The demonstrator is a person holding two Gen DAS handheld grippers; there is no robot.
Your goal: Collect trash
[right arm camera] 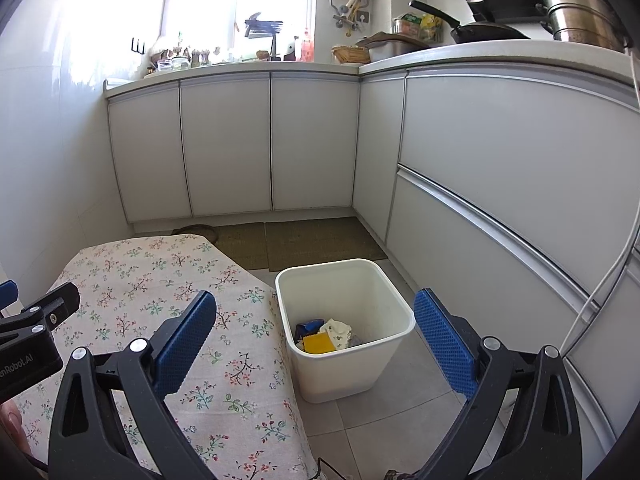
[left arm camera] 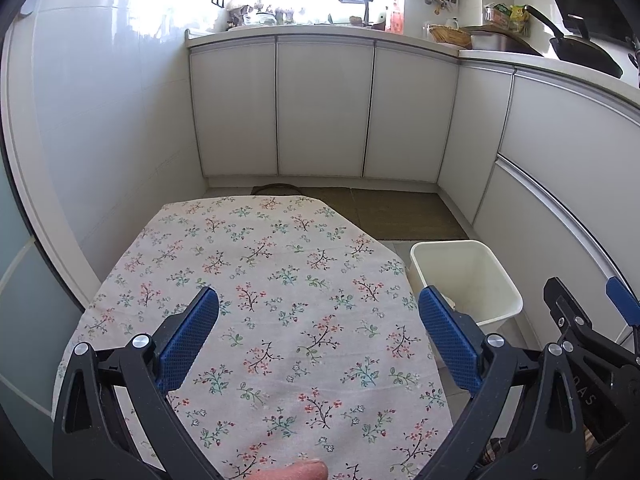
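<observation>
A white plastic bin [right arm camera: 352,364] stands on the floor right of a small table with a floral cloth [right arm camera: 168,296]. Inside the bin lie a yellow piece [right arm camera: 318,343], a crumpled white wrapper [right arm camera: 338,330] and a blue scrap [right arm camera: 308,326]. My right gripper [right arm camera: 316,340] is open and empty, held above and in front of the bin. My left gripper [left arm camera: 318,332] is open and empty above the floral cloth [left arm camera: 260,280]; the bin [left arm camera: 500,312] shows at its right. No loose trash shows on the cloth.
White cabinets [right arm camera: 228,144] run along the back and right under a cluttered counter [right arm camera: 400,58] with pans. Two green mats [right arm camera: 316,240] lie on the grey tile floor [right arm camera: 400,420] behind the bin. A white wall [left arm camera: 100,120] is at the left.
</observation>
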